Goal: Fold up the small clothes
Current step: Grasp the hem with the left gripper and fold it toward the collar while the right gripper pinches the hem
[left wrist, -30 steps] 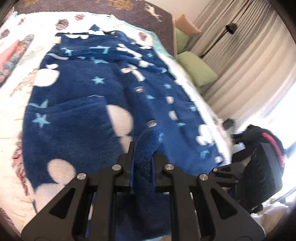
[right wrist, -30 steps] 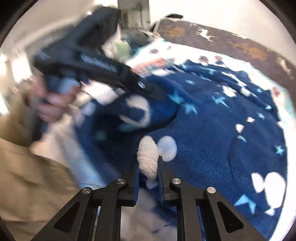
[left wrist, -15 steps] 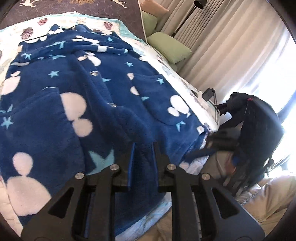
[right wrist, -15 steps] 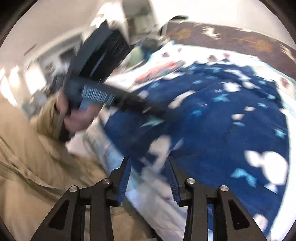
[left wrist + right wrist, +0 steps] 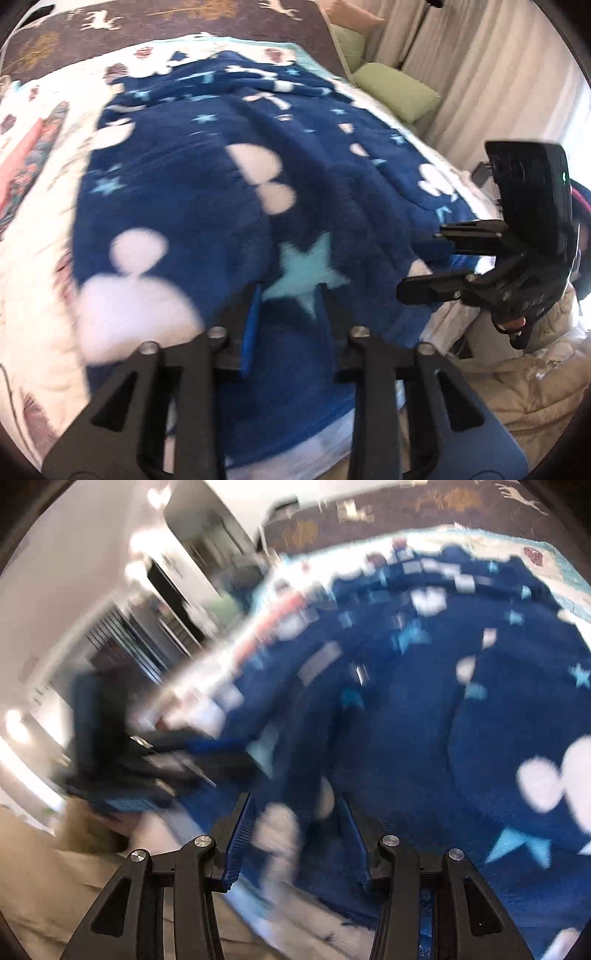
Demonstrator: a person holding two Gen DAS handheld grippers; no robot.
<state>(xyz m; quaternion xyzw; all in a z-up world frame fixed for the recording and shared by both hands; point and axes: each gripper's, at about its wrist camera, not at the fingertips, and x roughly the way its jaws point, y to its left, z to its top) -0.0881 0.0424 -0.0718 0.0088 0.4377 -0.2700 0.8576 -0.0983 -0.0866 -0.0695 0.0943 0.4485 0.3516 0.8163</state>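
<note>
I see bed (image 5: 44, 206) with patterned white quilt, brown reindeer blanket (image 5: 177, 22) at far end. One blue fleece garment (image 5: 207, 192), white blobs and pale stars, lies spread across bed. Two green pillows (image 5: 399, 90) beside curtains (image 5: 491, 74). My left gripper (image 5: 290, 306) opening, fleece below, nothing pinched. My right gripper (image 5: 295, 825) opening over garment's near edge, blurred. No readable writing.

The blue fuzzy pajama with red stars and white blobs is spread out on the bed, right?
Almost. The stars are not red; they are light blue. The left wrist view shows one big light blue star just ahead of the left gripper. The rest holds: the blue fuzzy pajama has white blobs and lies spread out on the bed.
</note>
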